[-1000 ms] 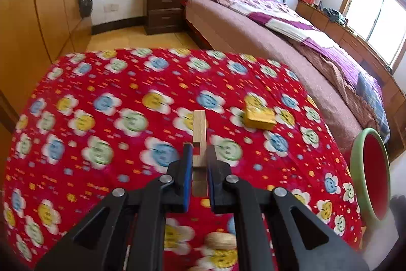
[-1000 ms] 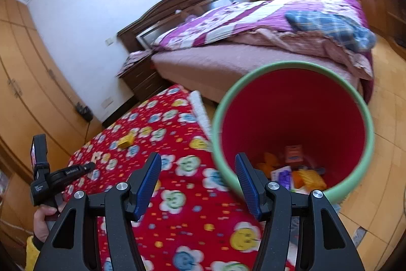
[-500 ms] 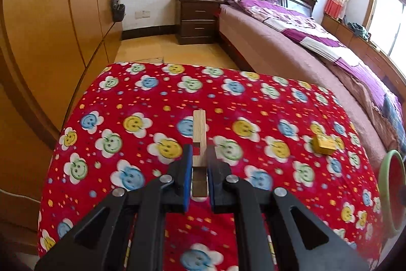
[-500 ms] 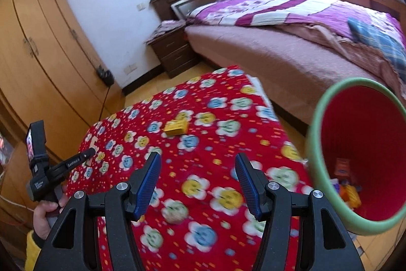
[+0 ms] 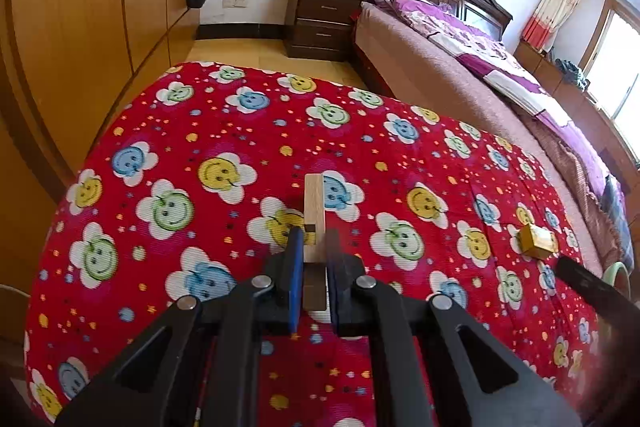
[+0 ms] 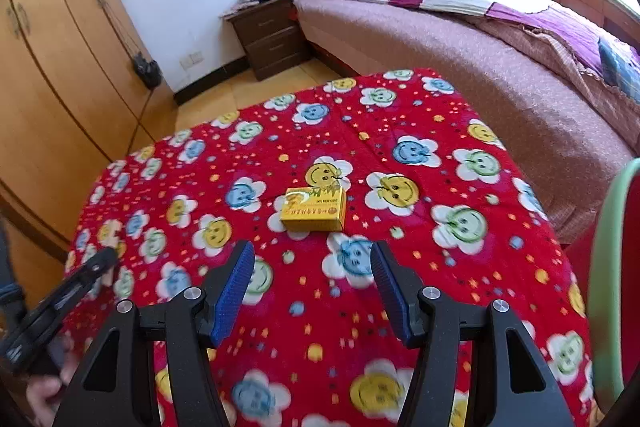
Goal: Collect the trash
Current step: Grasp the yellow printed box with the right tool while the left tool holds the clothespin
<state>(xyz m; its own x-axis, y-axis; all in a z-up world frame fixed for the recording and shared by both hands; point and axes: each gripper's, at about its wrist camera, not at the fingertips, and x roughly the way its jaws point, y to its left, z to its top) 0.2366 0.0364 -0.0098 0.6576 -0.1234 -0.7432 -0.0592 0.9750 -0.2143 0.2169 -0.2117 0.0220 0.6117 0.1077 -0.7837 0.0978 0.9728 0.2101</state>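
Bedroom setup with wooden wardrobes along the left wall, a nightstand and a big bed off to the right, and in the middle a tabletop (image 6: pixel 400 99) covered in a red smiley-flower cloth. Starting on the left: the left tongs (image 5: pixel 314 267) are pressed together on a little wooden stick (image 5: pixel 315 203), which pokes forward out of the tips above the cloth, so that piece of trash looks picked up but not binned yet. Moving right, the right tongs (image 6: pixel 312 287) are spread wide with nothing between them, hanging over the cloth just short of a small yellow box (image 6: pixel 313 209) that sits flat on the tabletop, pretty much lined up with the gap. Far right, the green-rimmed red bin (image 6: pixel 612 267) is peeking in at the edge, beside the tabletop. My read: we're at the reach-for-the-box step. Next move probably needs the right tongs to drop down and forward so the pads straddle the box's sides, squeeze, then carry it over to the bin, with the stick going in too.
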